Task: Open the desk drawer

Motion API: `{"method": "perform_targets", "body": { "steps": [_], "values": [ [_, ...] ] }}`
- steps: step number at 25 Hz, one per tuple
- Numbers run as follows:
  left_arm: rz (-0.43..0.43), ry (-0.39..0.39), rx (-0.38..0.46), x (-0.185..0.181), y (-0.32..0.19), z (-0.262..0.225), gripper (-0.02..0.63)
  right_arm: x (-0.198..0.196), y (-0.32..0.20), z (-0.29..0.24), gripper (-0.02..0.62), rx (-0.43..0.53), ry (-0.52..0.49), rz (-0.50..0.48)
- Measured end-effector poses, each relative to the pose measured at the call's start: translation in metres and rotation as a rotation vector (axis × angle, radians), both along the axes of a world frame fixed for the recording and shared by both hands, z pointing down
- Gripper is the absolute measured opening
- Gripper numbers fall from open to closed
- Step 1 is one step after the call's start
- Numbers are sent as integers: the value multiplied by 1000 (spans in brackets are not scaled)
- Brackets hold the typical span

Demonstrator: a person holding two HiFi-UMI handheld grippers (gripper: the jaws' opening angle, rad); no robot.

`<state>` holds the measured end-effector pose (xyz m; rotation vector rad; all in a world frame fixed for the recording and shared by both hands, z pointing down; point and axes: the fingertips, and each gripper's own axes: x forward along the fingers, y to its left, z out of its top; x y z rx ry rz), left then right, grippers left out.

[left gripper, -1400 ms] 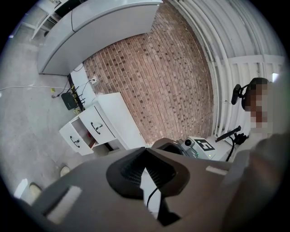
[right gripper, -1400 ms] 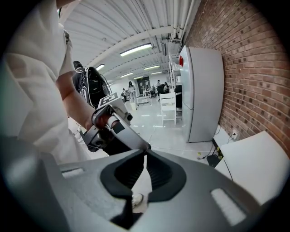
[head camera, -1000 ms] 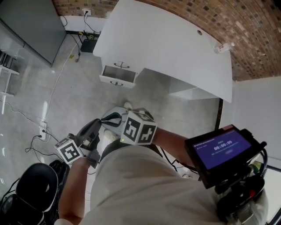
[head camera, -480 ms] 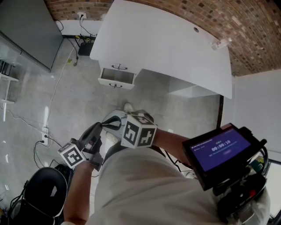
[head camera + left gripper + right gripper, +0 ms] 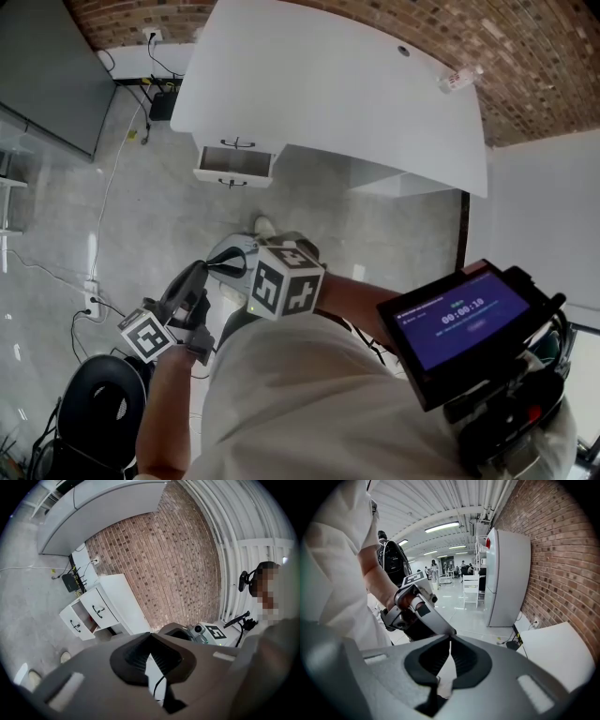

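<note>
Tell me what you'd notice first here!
The big white desk against the red brick wall, with one drawer pulled open under its left end. Nearer, the left gripper and right gripper are shut and close together, with a glowing purple screen at lower right.

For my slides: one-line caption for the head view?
Person holds left gripper and right gripper close to the body, away from the white desk, its drawer already open.

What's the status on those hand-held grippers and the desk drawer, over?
Left hand-held gripper shut, empty; right hand-held gripper same. Lower desk drawer stands pulled out, untouched. Floor between shows nothing in the way.
</note>
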<state>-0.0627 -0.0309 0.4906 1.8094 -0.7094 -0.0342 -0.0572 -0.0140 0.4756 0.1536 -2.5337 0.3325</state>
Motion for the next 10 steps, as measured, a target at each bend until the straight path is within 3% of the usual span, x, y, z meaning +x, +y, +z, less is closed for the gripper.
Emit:
{"method": "perform_targets", "body": {
  "steps": [10],
  "values": [
    [24,17,-16,35,-21,19,3,34,-20,19,11,7,26,17]
  ]
}}
